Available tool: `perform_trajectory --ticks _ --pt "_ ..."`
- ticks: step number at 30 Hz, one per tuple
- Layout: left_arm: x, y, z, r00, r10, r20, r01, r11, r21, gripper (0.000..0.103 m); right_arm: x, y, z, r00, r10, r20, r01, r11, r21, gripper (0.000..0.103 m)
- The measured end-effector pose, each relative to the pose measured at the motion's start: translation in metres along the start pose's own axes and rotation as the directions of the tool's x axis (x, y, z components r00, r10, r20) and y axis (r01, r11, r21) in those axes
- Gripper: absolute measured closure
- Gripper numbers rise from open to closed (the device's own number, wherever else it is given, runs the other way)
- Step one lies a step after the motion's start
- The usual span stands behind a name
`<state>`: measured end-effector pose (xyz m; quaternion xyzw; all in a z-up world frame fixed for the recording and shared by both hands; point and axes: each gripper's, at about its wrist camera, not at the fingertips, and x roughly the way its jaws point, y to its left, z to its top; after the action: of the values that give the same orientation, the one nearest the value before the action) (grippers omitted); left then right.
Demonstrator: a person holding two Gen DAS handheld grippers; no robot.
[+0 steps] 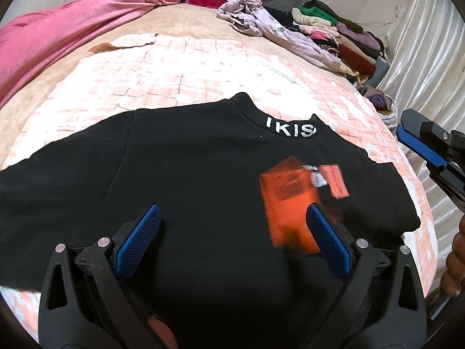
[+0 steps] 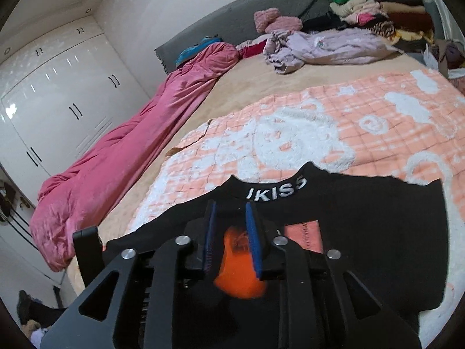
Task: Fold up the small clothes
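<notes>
A small black top with white letters on its collar lies flat on the peach and white blanket; it also shows in the right wrist view. An orange tag and a smaller pink tag lie on it. My left gripper is open just above the top's middle, empty. My right gripper is partly open over the top near the collar, with the blurred orange tag between its fingers, gripping nothing; one of its fingers shows at the right edge of the left wrist view.
A pink duvet runs along the bed's left side. A lilac garment and stacks of folded clothes lie at the far right. A grey headboard cushion stands behind. White wardrobes stand left of the bed.
</notes>
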<state>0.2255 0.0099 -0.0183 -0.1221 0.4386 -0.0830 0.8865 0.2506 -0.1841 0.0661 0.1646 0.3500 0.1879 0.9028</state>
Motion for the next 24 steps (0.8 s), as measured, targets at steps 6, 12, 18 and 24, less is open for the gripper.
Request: perform_trajectory --ticks 6,12,18,24 --pt "0.011 -0.012 -0.005 0.996 -0.080 -0.032 0.080 0.997 0.000 0.029 -0.011 -0.025 -0.007 0.988 -0.151 0.022 0.151 0.988 -0.018 0.073" --pt "0.028 -0.031 -0.016 0.986 -0.151 -0.066 0.151 0.988 -0.010 0.053 -0.030 -0.059 -0.030 0.971 -0.235 0.029 0.235 0.972 0.027 0.071" --pt "0.029 -0.047 -0.018 0.996 -0.086 -0.005 0.087 0.994 0.060 0.099 -0.051 -0.078 -0.046 0.956 -0.287 0.053 0.284 0.957 0.067 0.070" --pt "-0.006 -0.034 -0.003 0.983 -0.160 0.088 0.155 0.986 0.053 0.102 -0.064 -0.091 -0.051 0.945 -0.321 0.064 0.313 0.944 0.107 0.070"
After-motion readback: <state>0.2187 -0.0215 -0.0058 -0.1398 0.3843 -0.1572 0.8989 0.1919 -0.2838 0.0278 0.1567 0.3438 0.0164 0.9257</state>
